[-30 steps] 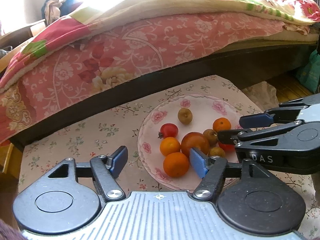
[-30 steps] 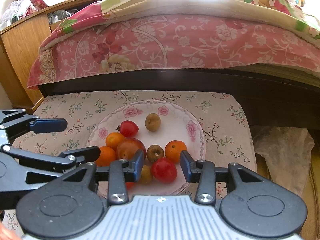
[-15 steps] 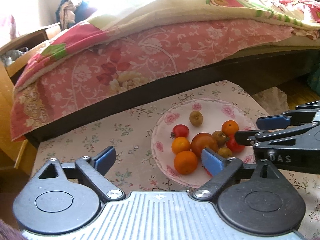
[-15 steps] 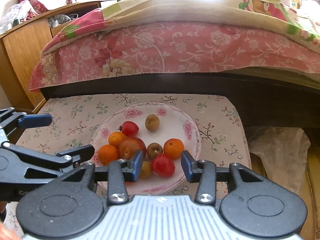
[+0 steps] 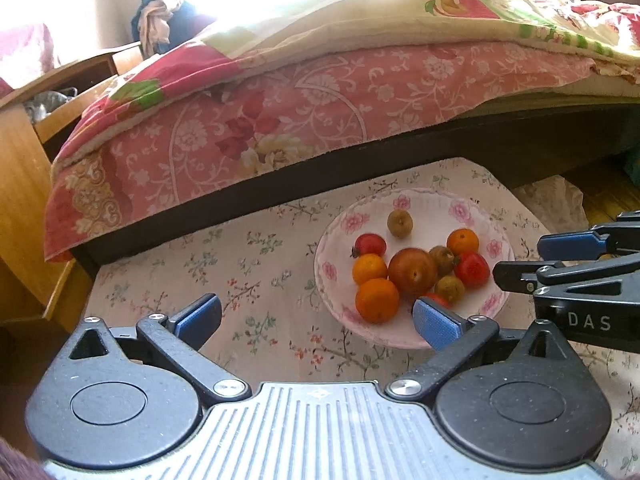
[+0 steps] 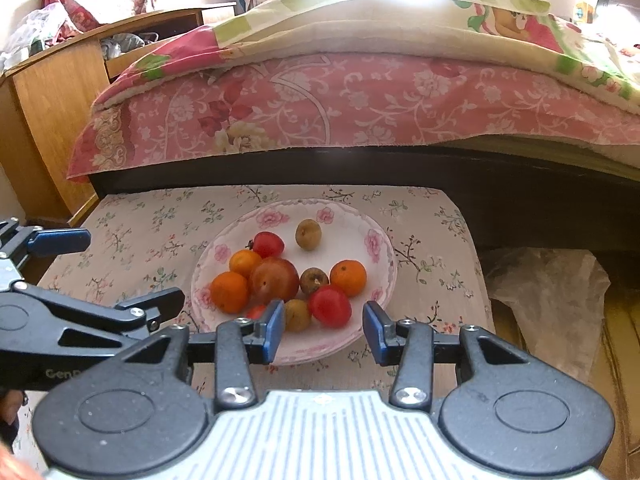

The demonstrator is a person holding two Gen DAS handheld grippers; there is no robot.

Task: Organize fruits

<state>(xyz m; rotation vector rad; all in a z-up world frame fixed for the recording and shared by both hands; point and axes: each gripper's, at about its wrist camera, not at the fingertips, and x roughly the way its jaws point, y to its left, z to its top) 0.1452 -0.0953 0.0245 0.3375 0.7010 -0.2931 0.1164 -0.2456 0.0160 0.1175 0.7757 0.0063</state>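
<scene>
The flowered plate [image 6: 374, 240] holds the fruits, a big russet one [image 6: 275, 279] at centre with oranges at nine and three o'clock, on a floral-clothed table [image 6: 160, 220] beside a pink-quilted bed [image 6: 360, 100], while the left gripper [image 5: 316, 318], jaws just opening, gapes empty and the right gripper [image 6: 324, 330] stands part-spread, gripping nothing.

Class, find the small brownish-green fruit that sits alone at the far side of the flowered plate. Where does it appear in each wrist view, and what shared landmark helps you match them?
Left wrist view: the lone brownish-green fruit lies right of centre, near the plate's far rim.
Right wrist view: the same fruit lies near centre, again by the plate's far rim.
Shared landmark: the big dark reddish fruit mid-plate, nearer the cameras.
</scene>
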